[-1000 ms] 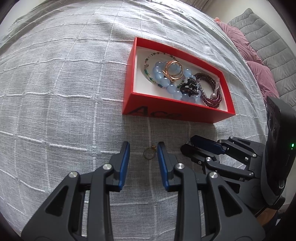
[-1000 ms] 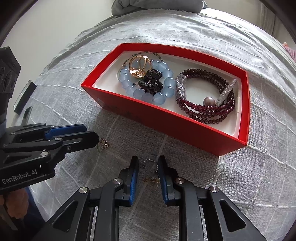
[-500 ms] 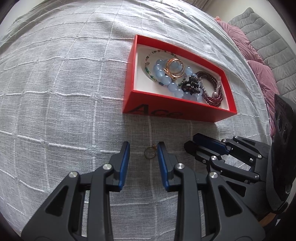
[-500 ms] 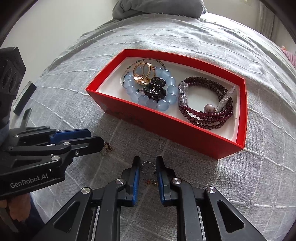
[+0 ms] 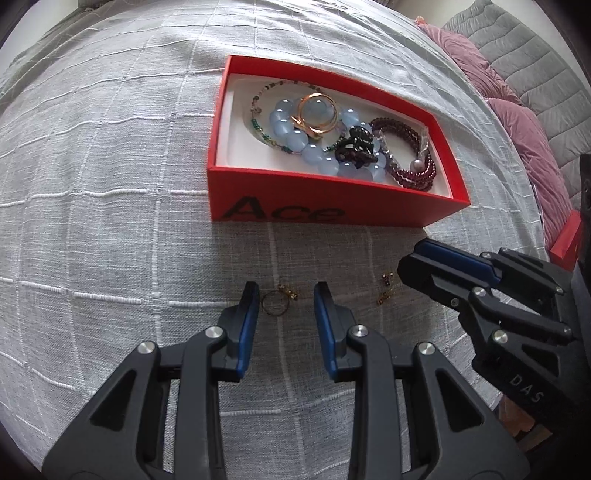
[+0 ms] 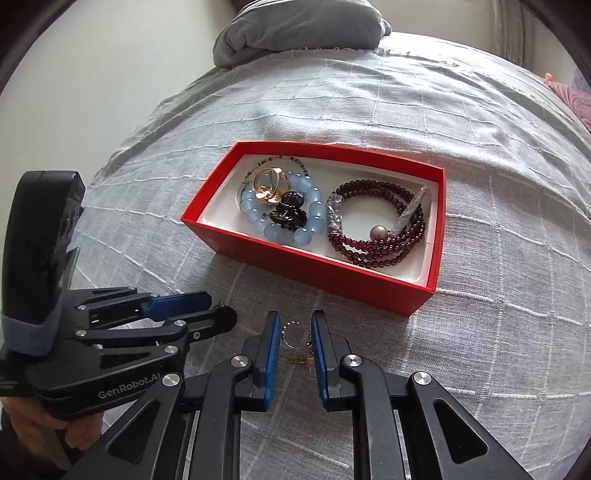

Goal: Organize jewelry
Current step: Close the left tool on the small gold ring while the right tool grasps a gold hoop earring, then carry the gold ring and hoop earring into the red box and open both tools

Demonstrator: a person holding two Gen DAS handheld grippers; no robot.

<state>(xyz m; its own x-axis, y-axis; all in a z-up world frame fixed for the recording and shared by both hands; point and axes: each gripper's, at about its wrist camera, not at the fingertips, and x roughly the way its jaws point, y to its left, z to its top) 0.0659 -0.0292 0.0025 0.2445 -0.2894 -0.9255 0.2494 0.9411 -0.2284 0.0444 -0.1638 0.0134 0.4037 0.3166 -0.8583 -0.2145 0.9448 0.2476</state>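
On the grey bedspread, my left gripper [image 5: 286, 295] stands open around a thin gold ring [image 5: 275, 304]; its pads do not touch the ring. My right gripper [image 6: 295, 321] is shut on a small beaded ring [image 6: 295, 334], held between the blue pads just above the cloth. Small earrings [image 6: 299, 360] lie under it and show beside the right gripper [image 5: 410, 266] in the left wrist view. Beyond both grippers sits a red box [image 6: 295, 262] holding a blue bead bracelet [image 6: 280, 232], a gold ring [image 6: 267, 186], a black clip [image 6: 288, 212] and a dark red bead bracelet [image 6: 380, 243].
The left gripper [image 6: 221, 314] reaches in from the left of the right wrist view, with a person's hand [image 6: 44, 435] under it. A folded grey blanket [image 6: 295, 33] lies at the far end of the bed. Pink pillows [image 5: 517, 129] and a red lid [image 5: 565, 240] lie at the right.
The right gripper's jaws closed onto the beaded ring, and the gripper then rose, so the box looks farther off. The left gripper hardly moved; the earrings now show beside the right gripper.
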